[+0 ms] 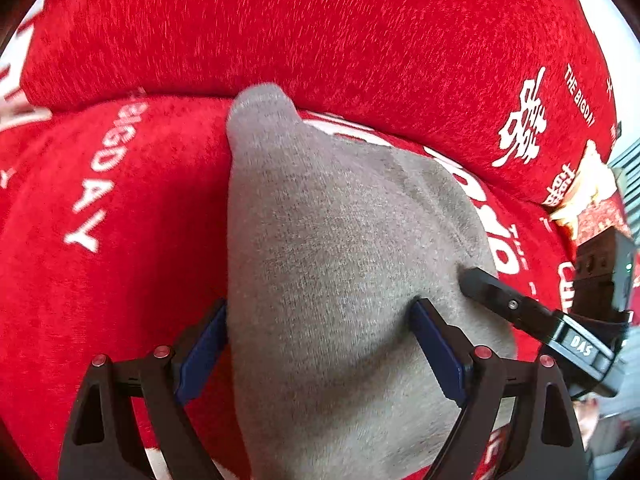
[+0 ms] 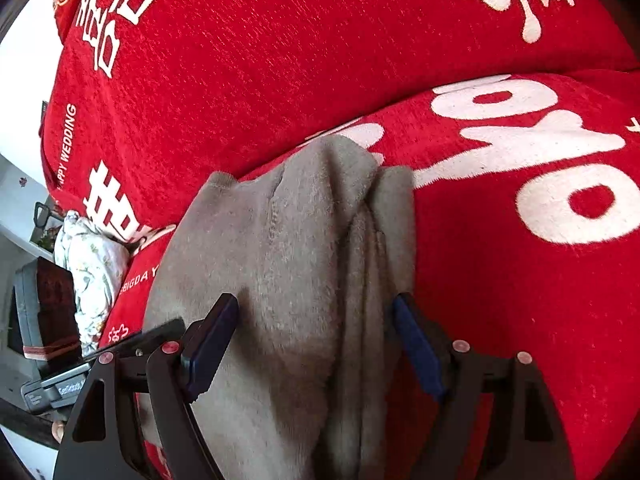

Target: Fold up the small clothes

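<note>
A small grey fleece garment [image 1: 332, 248] lies on a red sofa cover with white lettering [image 1: 112, 264]. In the left wrist view my left gripper [image 1: 320, 328] is open, its blue-padded fingers [image 1: 202, 356] straddling the garment's width. My right gripper's black finger [image 1: 504, 304] touches the garment's right edge there. In the right wrist view my right gripper [image 2: 316, 320] is open over the bunched, folded grey garment [image 2: 288, 248], one blue pad [image 2: 212, 344] on the cloth and the other at its right edge. Neither gripper pinches the cloth.
The red backrest cushion [image 1: 320, 32] rises just behind the garment. A white floral cloth [image 2: 90, 268] lies at the sofa's left end, with a dark box [image 2: 52, 308] beside it. A gold and red packet [image 1: 588, 192] sits at the right end.
</note>
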`<state>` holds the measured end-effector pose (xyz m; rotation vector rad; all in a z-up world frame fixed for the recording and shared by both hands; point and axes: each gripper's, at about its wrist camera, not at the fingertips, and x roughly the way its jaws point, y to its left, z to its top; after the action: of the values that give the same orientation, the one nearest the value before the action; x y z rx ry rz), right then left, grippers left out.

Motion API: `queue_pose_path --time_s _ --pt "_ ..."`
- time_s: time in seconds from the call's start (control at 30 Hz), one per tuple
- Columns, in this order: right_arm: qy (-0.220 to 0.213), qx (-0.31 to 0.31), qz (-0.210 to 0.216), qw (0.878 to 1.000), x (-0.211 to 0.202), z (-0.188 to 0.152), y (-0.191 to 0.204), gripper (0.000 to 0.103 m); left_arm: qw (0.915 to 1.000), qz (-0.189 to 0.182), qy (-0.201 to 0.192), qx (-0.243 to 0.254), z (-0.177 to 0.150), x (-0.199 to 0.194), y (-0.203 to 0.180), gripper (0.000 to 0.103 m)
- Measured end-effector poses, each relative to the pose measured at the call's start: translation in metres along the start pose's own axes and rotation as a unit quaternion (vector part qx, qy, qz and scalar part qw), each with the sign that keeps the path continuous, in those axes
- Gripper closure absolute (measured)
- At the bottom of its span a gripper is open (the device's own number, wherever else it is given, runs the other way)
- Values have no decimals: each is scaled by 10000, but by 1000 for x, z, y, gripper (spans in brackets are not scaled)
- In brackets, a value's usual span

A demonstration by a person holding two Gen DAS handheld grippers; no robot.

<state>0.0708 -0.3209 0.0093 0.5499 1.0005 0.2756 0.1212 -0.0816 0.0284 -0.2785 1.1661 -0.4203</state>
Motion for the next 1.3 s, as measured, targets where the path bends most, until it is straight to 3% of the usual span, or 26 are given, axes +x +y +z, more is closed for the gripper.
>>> queue_pose_path --time_s 0.1,0.17,0.27,0.4,0.5,1.3 --pt "-25 38 41 10000 4 1 -1 21 9996 -209 47 -158 1 4 5 13" --pt "-16 -87 -69 9999 6 0 3 23 9998 -176 -25 -63 -1 3 2 20" --pt "1 -239 -328 9992 8 -1 9 33 9997 33 -156 189 -3 1 -7 28" --pt "-48 -198 -276 9994 4 -2 11 58 9990 167 -256 323 -4 -2 -15 39" --pt "-127 -331 -382 9986 -3 -4 20 63 9981 241 -360 440 -5 -10 -21 49" --pt "-376 -480 -412 9973 -52 -40 48 64 9957 377 -531 664 -47 -54 -37 51"
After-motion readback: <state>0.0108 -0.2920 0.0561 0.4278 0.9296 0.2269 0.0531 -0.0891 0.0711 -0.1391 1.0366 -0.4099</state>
